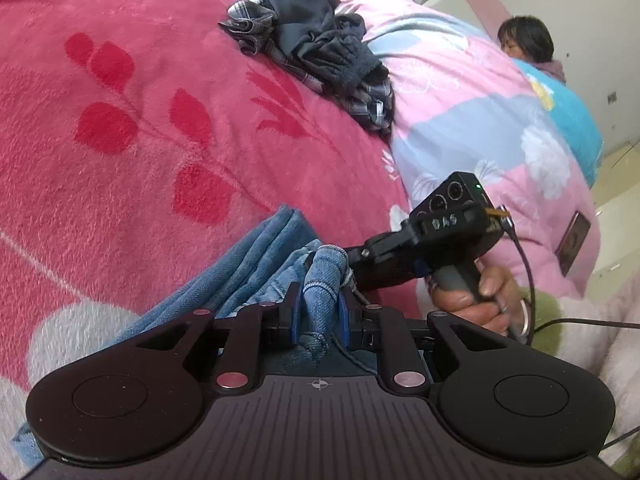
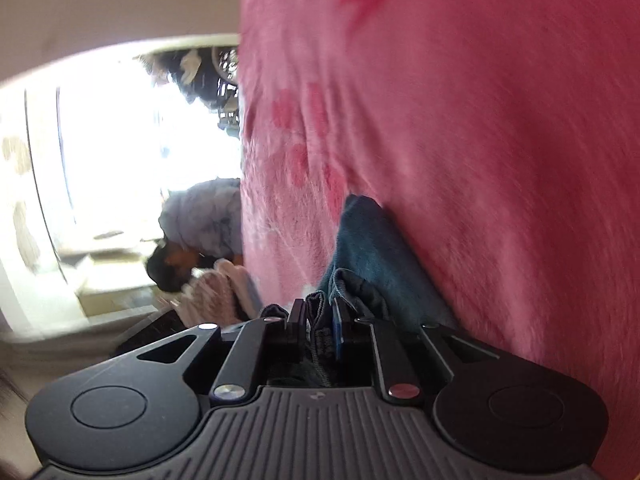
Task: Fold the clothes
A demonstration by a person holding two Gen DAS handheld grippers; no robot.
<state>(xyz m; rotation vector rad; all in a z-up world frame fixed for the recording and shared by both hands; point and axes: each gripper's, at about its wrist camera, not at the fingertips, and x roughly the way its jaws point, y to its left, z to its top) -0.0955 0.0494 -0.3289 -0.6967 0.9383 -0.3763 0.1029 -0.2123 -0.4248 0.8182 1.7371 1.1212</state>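
Left claw (image 1: 316, 312): near centre of the left wrist view, fingers drawn in on a bunched fold of the blue jeans (image 1: 256, 256), denim pinched between the blue pads (image 1: 342, 316).

Right claw (image 2: 318, 322): near centre of the right wrist view, pinching a gathered edge of the same jeans (image 2: 372, 248); in the left wrist view its black body (image 1: 432, 236) sits just right of the left claw, its tip touching the denim bundle, gripped by a hand (image 1: 476, 300) in a pale fluffy sleeve with a green cuff. A cable trails from it to the right.

Blue jeans: lying on the bed at the near edge, folded layers fanning out to the left from the two claws.

Pink blanket (image 1: 160, 120): fleece with red leaf print, covering the bed beneath the jeans.

Pile of dark clothes (image 1: 312, 48): grey and plaid garments, crumpled, at the far side of the blanket, well apart from the jeans.

Quilt (image 1: 480, 120): pink, blue and lilac print, bunched along the right.

Second person (image 1: 528, 44): far right, beyond the quilt.

The right wrist view is tilted and blurred; a bright window (image 2: 112, 140) shows at its left.
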